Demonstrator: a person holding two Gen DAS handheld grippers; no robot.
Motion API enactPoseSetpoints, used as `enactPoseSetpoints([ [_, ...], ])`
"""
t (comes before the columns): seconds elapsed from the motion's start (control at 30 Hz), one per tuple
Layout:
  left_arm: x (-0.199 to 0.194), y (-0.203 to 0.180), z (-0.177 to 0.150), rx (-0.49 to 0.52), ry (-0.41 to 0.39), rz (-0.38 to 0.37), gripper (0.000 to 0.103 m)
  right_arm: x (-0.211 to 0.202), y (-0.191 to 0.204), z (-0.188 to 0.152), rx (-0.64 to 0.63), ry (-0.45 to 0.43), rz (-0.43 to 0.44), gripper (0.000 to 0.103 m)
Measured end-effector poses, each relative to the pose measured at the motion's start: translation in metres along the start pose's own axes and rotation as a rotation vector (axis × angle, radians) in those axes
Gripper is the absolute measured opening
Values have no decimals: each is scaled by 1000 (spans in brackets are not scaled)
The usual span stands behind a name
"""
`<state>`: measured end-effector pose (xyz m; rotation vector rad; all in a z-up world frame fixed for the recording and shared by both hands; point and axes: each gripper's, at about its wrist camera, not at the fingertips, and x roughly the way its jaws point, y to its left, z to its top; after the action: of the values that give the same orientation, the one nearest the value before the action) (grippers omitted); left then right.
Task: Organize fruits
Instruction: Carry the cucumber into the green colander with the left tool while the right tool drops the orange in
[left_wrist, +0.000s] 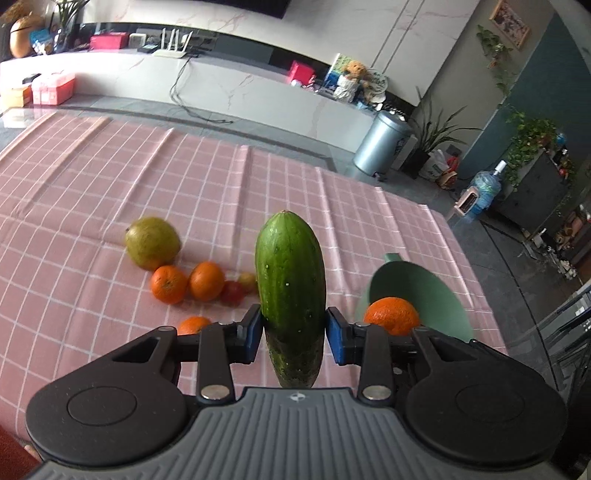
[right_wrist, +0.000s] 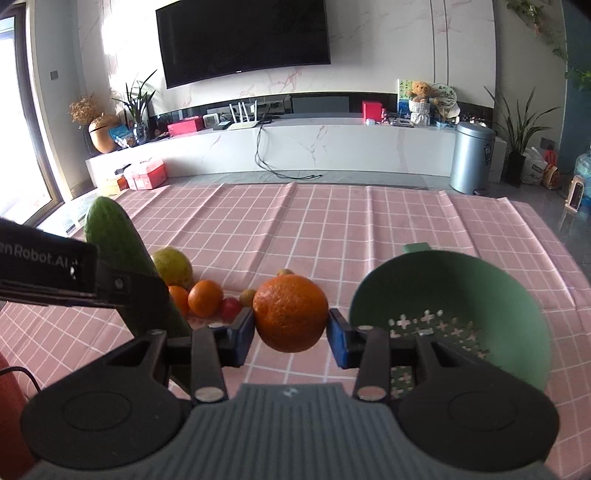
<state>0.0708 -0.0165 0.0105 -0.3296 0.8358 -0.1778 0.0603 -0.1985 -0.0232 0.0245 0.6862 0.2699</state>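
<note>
My left gripper (left_wrist: 293, 325) is shut on a green cucumber (left_wrist: 290, 266), which stands upright between the blue pads above the pink checked cloth (left_wrist: 110, 177). My right gripper (right_wrist: 291, 328) is shut on a large orange (right_wrist: 290, 314), held above the cloth just left of a green colander (right_wrist: 454, 302). The right wrist view shows the cucumber (right_wrist: 110, 229) and the left gripper's black body at far left. On the cloth lie a yellow-green pear-like fruit (left_wrist: 151, 242), two tangerines (left_wrist: 168, 284) side by side, a small red fruit (left_wrist: 232, 293) and a third tangerine (left_wrist: 192, 325) partly hidden by the left finger.
The colander (left_wrist: 424, 291) stands near the table's right edge, its perforated bottom bare. Beyond the table are a white TV bench (right_wrist: 332, 144), a metal bin (right_wrist: 471, 158) and potted plants. The cloth's far half carries only fold creases.
</note>
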Motion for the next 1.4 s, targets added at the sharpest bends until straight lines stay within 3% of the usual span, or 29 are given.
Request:
enactPoseSetpoints([
  [0.13,10,-36,16,49,-7,-63,41,-14,-28,10,3,8,-78,39],
  [0.27,30,-69,23,112,18,-117,41,-14,-58,15,-6,70,-148,39],
  [0.5,75,-103,15,186,119,-152,41,5,-88,12,-44,180,-172,40],
  [0.73,115,-115,7,202,219,-135,41,40,-109,1,-29,311,-135,40],
  [0.9,138,-111,4,187,283,-108,41,59,-108,-7,-105,375,-126,40],
  [1.4,171,-107,9,155,311,-45,43,86,-113,-14,-149,447,-93,41],
])
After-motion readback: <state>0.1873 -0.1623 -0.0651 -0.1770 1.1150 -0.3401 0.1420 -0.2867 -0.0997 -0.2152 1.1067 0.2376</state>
